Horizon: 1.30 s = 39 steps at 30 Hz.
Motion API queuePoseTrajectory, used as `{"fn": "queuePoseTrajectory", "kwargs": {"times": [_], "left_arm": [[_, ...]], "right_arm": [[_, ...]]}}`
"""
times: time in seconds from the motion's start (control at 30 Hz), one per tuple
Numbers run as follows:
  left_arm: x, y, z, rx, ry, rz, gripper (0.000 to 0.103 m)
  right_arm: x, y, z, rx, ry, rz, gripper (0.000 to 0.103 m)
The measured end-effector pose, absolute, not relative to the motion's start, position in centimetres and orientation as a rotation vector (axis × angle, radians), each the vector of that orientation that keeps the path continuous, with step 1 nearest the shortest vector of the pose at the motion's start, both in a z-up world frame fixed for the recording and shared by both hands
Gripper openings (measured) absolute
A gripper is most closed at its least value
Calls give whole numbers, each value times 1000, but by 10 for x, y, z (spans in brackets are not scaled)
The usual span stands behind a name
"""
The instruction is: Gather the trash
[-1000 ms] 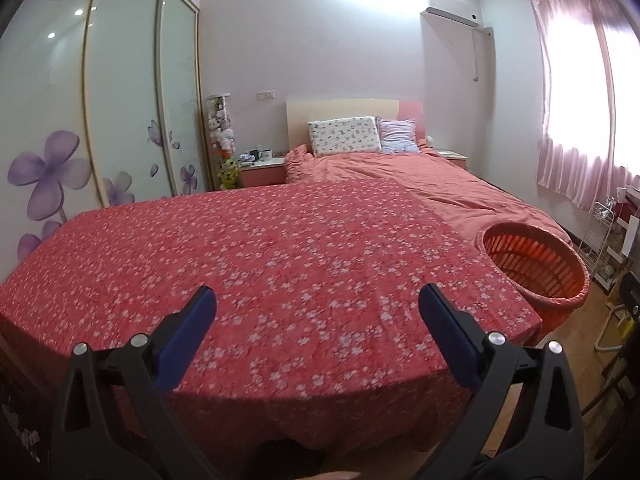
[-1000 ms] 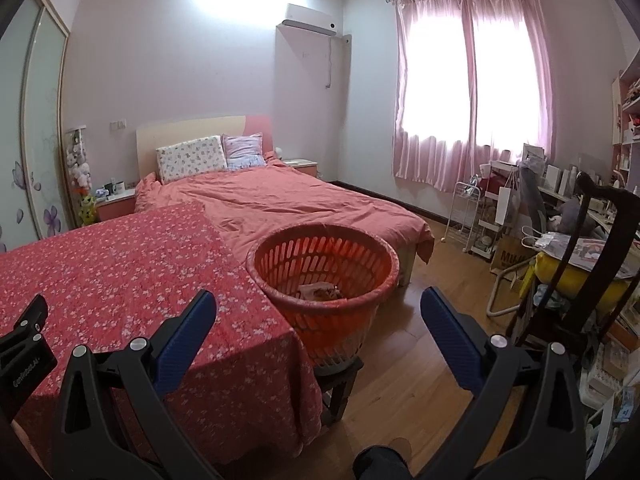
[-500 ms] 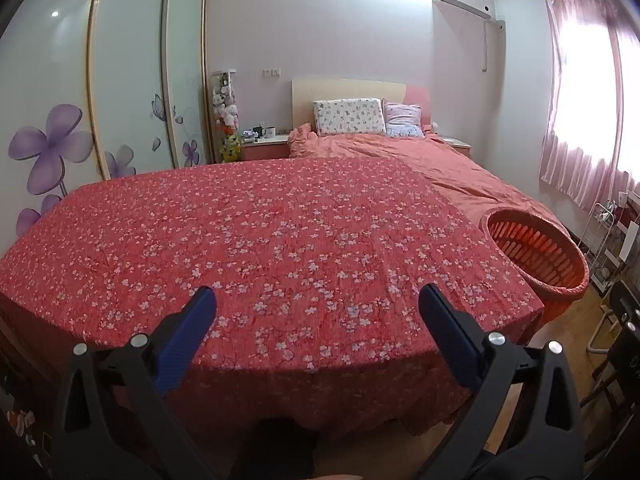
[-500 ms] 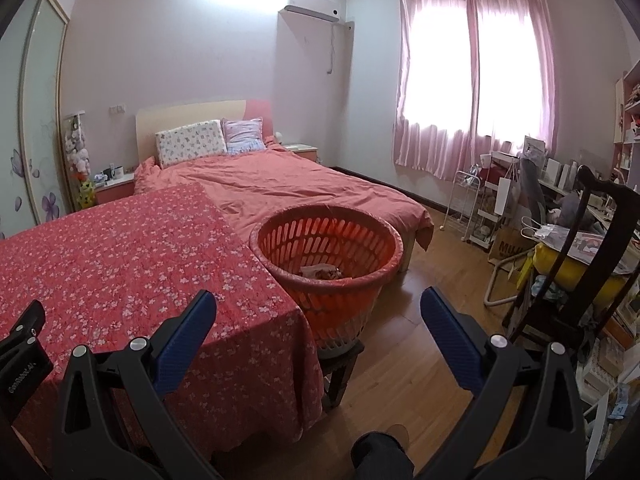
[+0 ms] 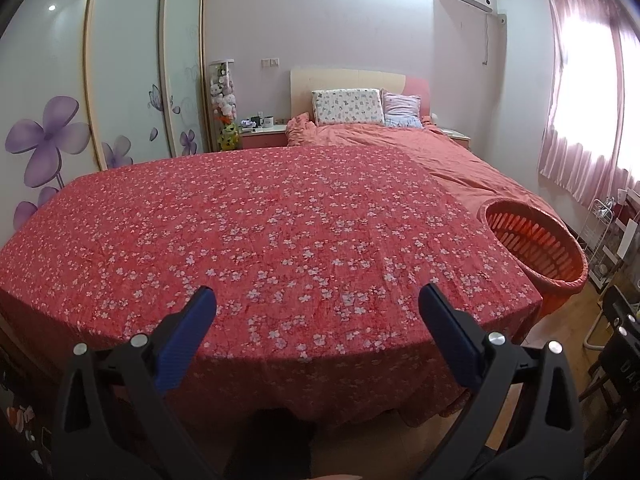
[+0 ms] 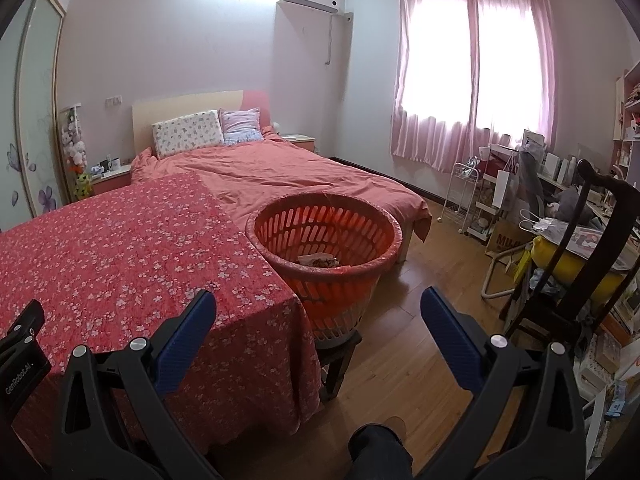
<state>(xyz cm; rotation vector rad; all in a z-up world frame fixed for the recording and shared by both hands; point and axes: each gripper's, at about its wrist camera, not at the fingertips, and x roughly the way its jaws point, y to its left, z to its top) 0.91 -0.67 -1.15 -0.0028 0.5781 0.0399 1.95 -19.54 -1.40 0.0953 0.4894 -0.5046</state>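
Note:
An orange slotted basket [image 6: 324,240] stands on a dark stool beside the table's right edge, with crumpled trash [image 6: 318,260] lying in its bottom. The basket [image 5: 532,248] also shows at the right of the left wrist view. My left gripper [image 5: 316,316] is open and holds nothing, hovering over the near edge of the table covered in a red floral cloth [image 5: 260,232]. No trash shows on the cloth. My right gripper [image 6: 316,316] is open with nothing in it, near the table's front right corner, short of the basket.
A bed [image 6: 288,176] with a pink cover lies beyond the table. A wardrobe [image 5: 80,92] with flower doors lines the left wall. A dark wooden chair [image 6: 588,256], a white rack [image 6: 464,196] and a cluttered desk fill the right side. Wood floor [image 6: 420,300] lies between.
Both views have risen and pulled back a little; more of the table's near edge shows. The grippers stay open and the basket has not moved.

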Motion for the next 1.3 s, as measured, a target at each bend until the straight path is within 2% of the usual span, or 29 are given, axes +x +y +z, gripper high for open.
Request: {"fn": "queuePoseTrajectory", "kwargs": {"times": [1.3], "left_arm": [[2,-11,-1,-11,543,25,99]], "right_arm": [[21,-198,-12,98,492,-484,101]]}}
